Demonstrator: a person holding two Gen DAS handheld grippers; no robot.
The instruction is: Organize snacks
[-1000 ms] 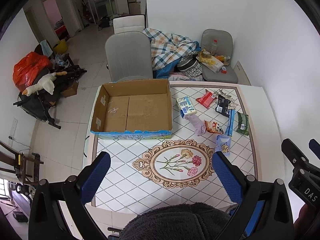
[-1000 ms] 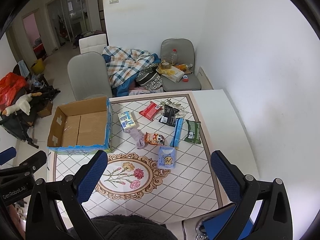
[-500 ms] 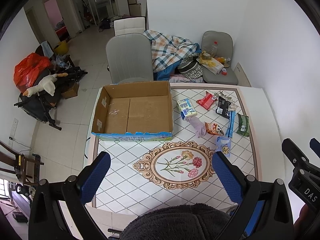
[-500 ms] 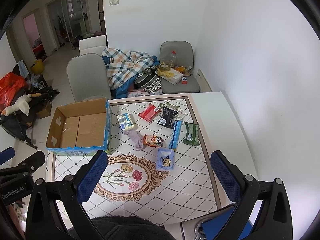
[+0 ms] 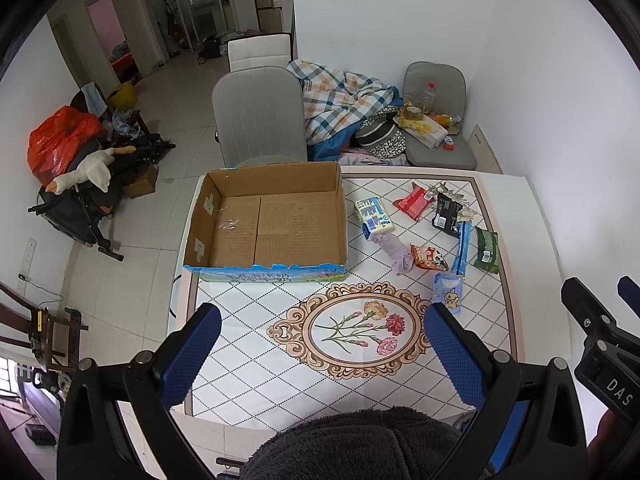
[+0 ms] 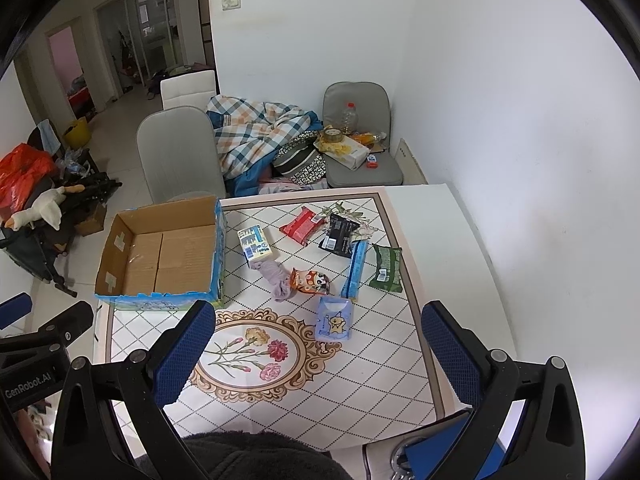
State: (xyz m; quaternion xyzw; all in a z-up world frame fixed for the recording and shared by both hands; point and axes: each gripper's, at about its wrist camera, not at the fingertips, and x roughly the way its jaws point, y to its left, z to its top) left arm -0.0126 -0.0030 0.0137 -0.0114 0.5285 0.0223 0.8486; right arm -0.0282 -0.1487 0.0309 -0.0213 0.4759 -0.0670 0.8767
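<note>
1. Table (image 5: pixel 256 344): glossy diamond-tiled top. Over the last second both views have risen slightly; nothing is picked yet.
2. Cardboard box (image 5: pixel 276 220): empty, corrugated, at 11 o'clock.
3. Snacks: crinkly packets from 12 to 2 o'clock, including a blue pouch (image 6: pixel 334 317) and a red packet (image 6: pixel 301 230).
4. Left gripper (image 5: pixel 322 354) and right gripper (image 6: pixel 316 354): jaws apart, holding nothing.

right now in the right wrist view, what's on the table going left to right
cardboard box → blue-and-white carton → red packet → black packet → green packet
</note>
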